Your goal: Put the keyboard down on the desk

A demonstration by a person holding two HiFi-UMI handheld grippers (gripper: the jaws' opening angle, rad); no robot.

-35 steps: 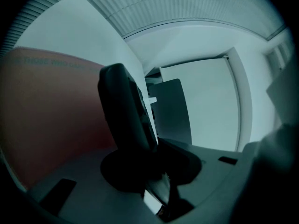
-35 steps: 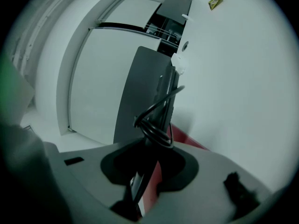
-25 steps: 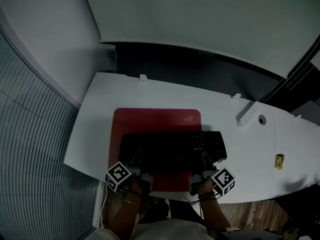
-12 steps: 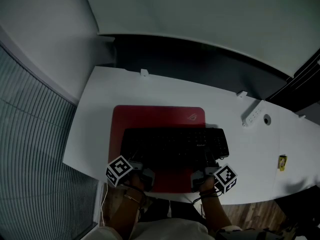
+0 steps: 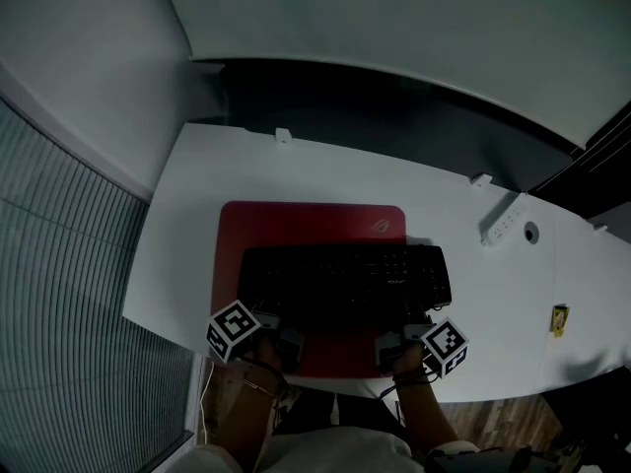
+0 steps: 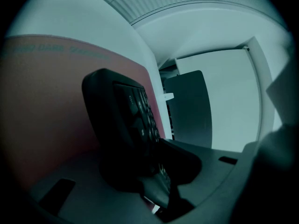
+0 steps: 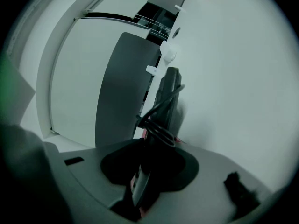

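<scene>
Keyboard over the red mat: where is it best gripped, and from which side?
Its near long edge, one gripper toward each end, coming from the person's side. The keyboard is thin and wide, roughly level over the red mat, so the edge fits between jaws and two spread grips keep it from tipping, as the left gripper and right gripper hold it.

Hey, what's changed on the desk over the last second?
The left gripper and right gripper lowered the keyboard slightly toward the red mat; neither let go. Mat, power strip and desk stayed put.
</scene>
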